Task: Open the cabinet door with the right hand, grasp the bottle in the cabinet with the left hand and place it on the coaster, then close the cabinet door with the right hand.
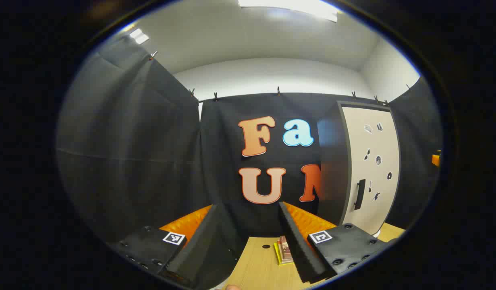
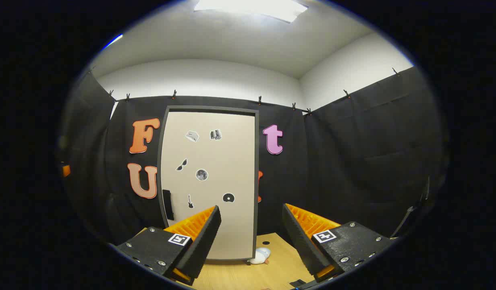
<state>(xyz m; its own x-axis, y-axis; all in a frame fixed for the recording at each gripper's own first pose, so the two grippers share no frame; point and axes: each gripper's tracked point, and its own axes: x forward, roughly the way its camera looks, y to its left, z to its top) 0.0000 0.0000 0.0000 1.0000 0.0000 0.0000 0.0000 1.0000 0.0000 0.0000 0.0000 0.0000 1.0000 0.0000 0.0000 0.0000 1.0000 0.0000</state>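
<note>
Both grippers are held up in the air in front of the booth, and both have their fingers spread apart with nothing between them. In the left gripper view, the left gripper point(image 1: 248, 237) points toward the black cloth wall point(image 1: 151, 153), and the wooden table point(image 1: 260, 266) is seen low between its fingers. On this table, just beside the right finger, lies a small stack of flat things point(image 1: 284, 250) in yellow and brownish tones; I cannot tell if this is the coaster. The cabinet point(image 1: 370, 169) stands to the right in this view, with its pale door point(image 1: 372, 193) shut and a dark handle point(image 1: 359, 194) on the left edge of the door. In the right gripper view, the right gripper point(image 2: 252, 237) faces the cabinet point(image 2: 209, 181) almost straight, still apart from it. The door point(image 2: 215, 225) is closed flat in its dark frame, the handle point(image 2: 167, 204) sits at the lower left, and several small stickers point(image 2: 202, 175) are spread on the front. The bottle is not visible, as the door is closed. On the table point(image 2: 235, 278), near the bottom right corner of the cabinet, rests a small white object point(image 2: 260, 256); what it is, I cannot say.
</note>
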